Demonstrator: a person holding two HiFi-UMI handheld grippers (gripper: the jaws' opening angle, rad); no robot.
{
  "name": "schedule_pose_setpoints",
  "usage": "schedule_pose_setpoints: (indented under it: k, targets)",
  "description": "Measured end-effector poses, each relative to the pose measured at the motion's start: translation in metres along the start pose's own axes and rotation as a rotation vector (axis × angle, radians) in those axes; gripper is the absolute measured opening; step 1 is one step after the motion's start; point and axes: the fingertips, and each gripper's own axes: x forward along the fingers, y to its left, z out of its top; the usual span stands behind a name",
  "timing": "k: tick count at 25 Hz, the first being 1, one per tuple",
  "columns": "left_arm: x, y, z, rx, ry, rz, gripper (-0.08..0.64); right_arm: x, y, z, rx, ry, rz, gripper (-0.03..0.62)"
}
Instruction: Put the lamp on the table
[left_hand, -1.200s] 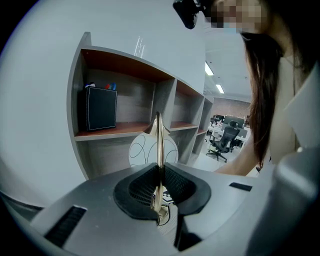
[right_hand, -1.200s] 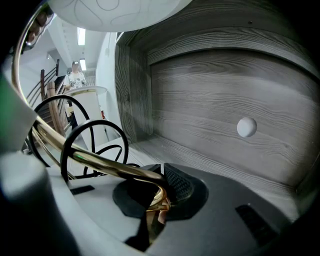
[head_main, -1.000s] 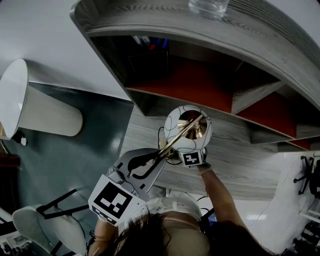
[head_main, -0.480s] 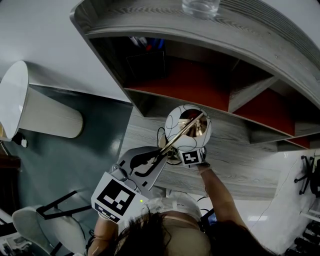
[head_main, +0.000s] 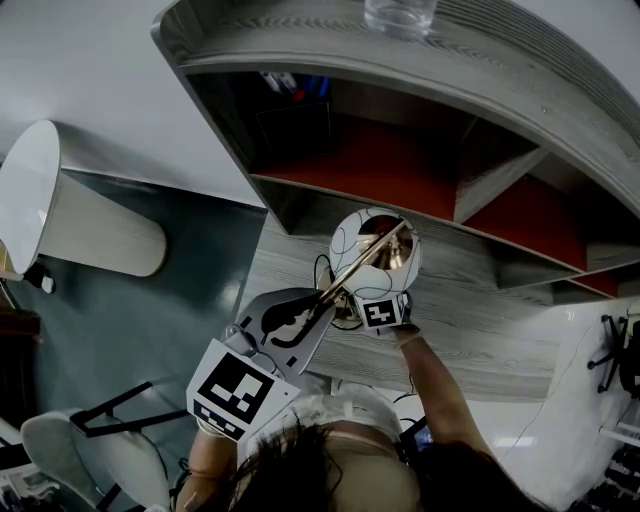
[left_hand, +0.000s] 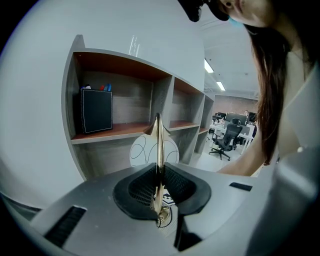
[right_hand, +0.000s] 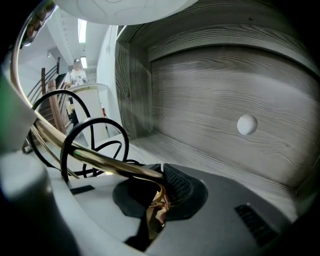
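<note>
Lamp (head_main: 375, 255) and two grippers meet over the grey wooden surface (head_main: 480, 335), right in front of the shelf unit (head_main: 400, 160). The lamp has a round white shade (left_hand: 142, 150) with thin black lines on it, and a thin gold stem (left_hand: 158, 145).

The left gripper (left_hand: 159, 192) has its fingers (left_hand: 132, 192) closed on the gold stem. The stem stands straight up between them, and the shade is just past it.

The right gripper (right_hand: 159, 195) has its fingers (right_hand: 182, 187) closed on a gold part of the lamp too. From there the stem runs off to the left, and the shade hangs just above.

A black cord (right_hand: 65, 150) loops beside the stem. I cannot tell if the lamp touches the surface. A black box (left_hand: 96, 110) sits on one shelf.
</note>
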Motion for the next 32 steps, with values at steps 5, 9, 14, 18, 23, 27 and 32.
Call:
schedule_pose_setpoints:
  k: [5, 9, 14, 18, 23, 27, 32]
  targets:
    - [0.001, 0.001, 0.000, 0.014, -0.014, 0.031, 0.048, 0.001, 0.001, -0.003, -0.003, 0.014, 0.012, 0.028]
    - [0.000, 0.000, -0.001, -0.001, -0.014, 0.042, 0.048, 0.001, 0.001, -0.004, -0.007, 0.022, 0.019, 0.028]
    - [-0.002, 0.001, 0.000, -0.006, -0.017, 0.059, 0.048, 0.001, 0.001, -0.005, 0.006, 0.029, 0.020, 0.028]
    - [-0.004, 0.000, -0.002, 0.009, -0.024, 0.073, 0.048, -0.001, 0.002, -0.006, 0.004, 0.033, 0.022, 0.029]
    - [-0.008, -0.003, -0.003, 0.010, -0.024, 0.089, 0.051, -0.001, 0.002, -0.008, 0.004, 0.043, 0.023, 0.029]
    - [-0.013, -0.003, -0.004, 0.003, -0.026, 0.123, 0.056, -0.001, 0.001, -0.008, -0.004, 0.041, 0.025, 0.032]
    - [-0.018, -0.002, -0.007, -0.005, -0.038, 0.160, 0.060, -0.005, 0.000, -0.008, -0.011, 0.043, 0.026, 0.052]
